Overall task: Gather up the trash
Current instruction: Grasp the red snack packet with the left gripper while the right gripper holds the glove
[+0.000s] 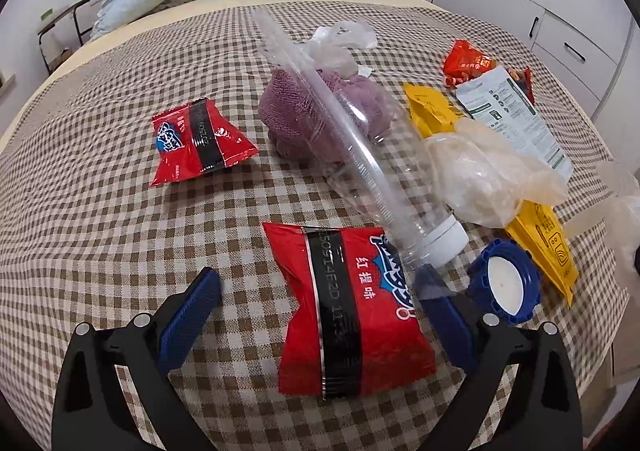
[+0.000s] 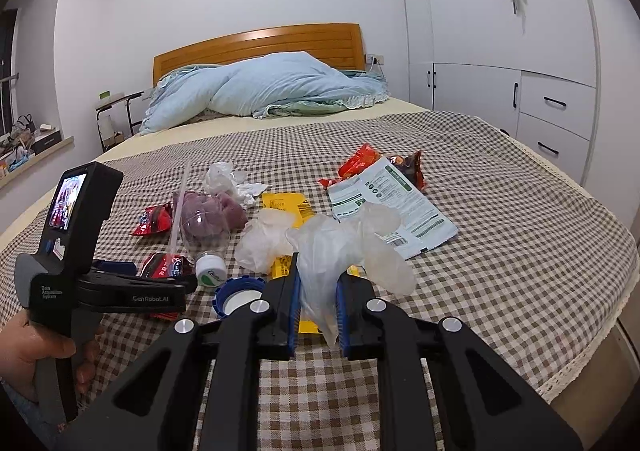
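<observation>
The left gripper (image 1: 316, 283) stands wide open over a red snack packet (image 1: 348, 307) near the front edge of the bed (image 2: 520, 211), which is covered with a brown checked cloth. The packet lies flat between the two blue fingers, and they do not touch it.

The right gripper (image 2: 318, 303) is narrow and pinches a thin translucent glove (image 2: 332, 251) (its loose end hangs down between the pads), lifted a little above the cloth near the front edge.

The other trash lies spread over the middle of the cloth. A clear plastic bottle (image 1: 360, 155) with a white cap lies on its side, and a long clear tube leans across it. Just beside its cap is a blue lid (image 1: 504, 283), close to the left gripper's right finger. A second red packet (image 1: 200, 141) lies toward the left side, a purple cloth (image 1: 296, 119) behind the bottle, a yellow wrapper (image 1: 544, 243) and a white printed pouch (image 1: 516, 115) toward the right edge. A light blue quilt (image 2: 272, 87) is heaped at the head of the bed.
</observation>
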Available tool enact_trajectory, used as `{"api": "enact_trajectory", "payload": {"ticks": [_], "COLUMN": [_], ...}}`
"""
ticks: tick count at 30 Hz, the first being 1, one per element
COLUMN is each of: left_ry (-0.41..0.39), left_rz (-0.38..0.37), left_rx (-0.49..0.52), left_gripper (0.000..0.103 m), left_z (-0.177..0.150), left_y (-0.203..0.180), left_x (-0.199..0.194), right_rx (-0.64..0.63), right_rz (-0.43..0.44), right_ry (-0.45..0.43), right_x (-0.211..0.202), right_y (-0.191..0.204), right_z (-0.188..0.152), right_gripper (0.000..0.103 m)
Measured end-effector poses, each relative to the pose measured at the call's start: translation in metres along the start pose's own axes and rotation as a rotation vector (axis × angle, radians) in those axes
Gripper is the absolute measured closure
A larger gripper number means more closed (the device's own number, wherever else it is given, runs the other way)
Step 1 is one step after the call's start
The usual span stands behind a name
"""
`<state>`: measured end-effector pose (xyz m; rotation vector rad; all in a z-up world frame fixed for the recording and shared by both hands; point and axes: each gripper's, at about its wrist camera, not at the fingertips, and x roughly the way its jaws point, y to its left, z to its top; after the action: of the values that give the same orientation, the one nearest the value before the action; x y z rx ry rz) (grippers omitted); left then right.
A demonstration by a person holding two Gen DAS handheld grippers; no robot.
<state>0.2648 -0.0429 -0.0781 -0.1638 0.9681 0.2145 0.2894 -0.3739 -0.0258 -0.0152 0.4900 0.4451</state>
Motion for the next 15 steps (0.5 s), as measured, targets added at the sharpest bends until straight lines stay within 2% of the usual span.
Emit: {"api": "enact_trajectory", "payload": {"ticks": [3,5,13,15], "left_ry": [-0.002,0.004,0.025,0.026], "left_rz": [0.005,0.002,0.024,0.03], "left_rx": [-0.011,-0.017,0.009,0.027], "left_gripper": [0.018,0.019,0.033,0.041], "left_z": [0.0,-0.001,-0.012,-0.017], "left_y": [0.004,0.007,0.017,0.02], "left_x": [-0.002,-0.004,-0.016,-0.02], "right_rx": [-0.003,-0.004,-0.009,-0.01], "right_rz": [0.009,0.014,0.034,0.038], "right_ry": [0.001,0.002,0.001,-0.001], "right_x": [0.0,-0.001,-0.006,-0.008], "right_y": [0.001,0.002,0.002,0.002], "right_z": [0.0,0.001,0.0,0.0], "right_gripper": [0.088,0.088,0.088,0.088]}}
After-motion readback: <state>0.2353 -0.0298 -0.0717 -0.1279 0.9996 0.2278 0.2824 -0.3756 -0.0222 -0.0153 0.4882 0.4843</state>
